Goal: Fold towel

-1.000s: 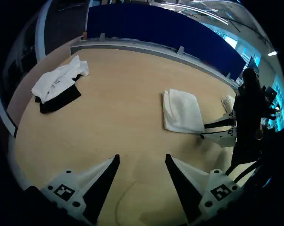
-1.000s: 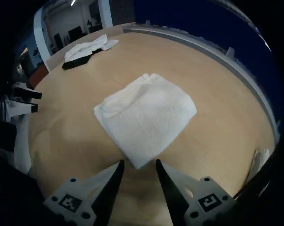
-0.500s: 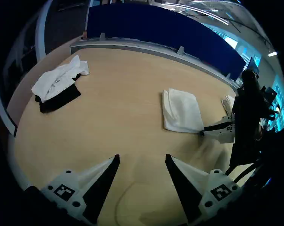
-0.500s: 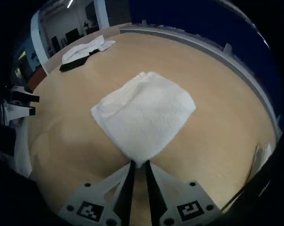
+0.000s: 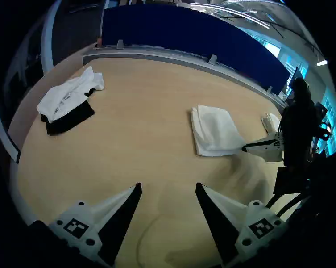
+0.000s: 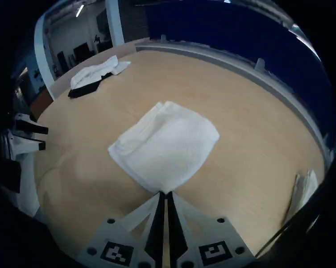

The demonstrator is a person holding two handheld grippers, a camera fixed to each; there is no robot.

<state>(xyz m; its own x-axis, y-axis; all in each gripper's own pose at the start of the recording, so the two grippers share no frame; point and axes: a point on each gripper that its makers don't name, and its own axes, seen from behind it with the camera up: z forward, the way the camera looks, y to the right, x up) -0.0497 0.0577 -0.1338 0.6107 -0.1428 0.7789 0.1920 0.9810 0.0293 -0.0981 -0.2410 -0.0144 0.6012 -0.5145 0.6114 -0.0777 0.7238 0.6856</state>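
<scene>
We see the folded white towel (image 6: pixel 165 145) lying flat on the tabletop (image 6: pixel 257 134), well in from its edges. Our right hand-held gripper (image 6: pixel 164 196) is clamped, fingers together, on the towel's nearest corner. Our left hand-held gripper (image 5: pixel 168 185) hovers with its fingers apart over bare wood near one tabletop edge, well apart from the towel.

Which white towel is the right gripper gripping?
The folded white towel in the middle, near corner between the right gripper's shut fingers. The crumpled towel lies far off on a black cloth; the third towel at the table edge.
</scene>
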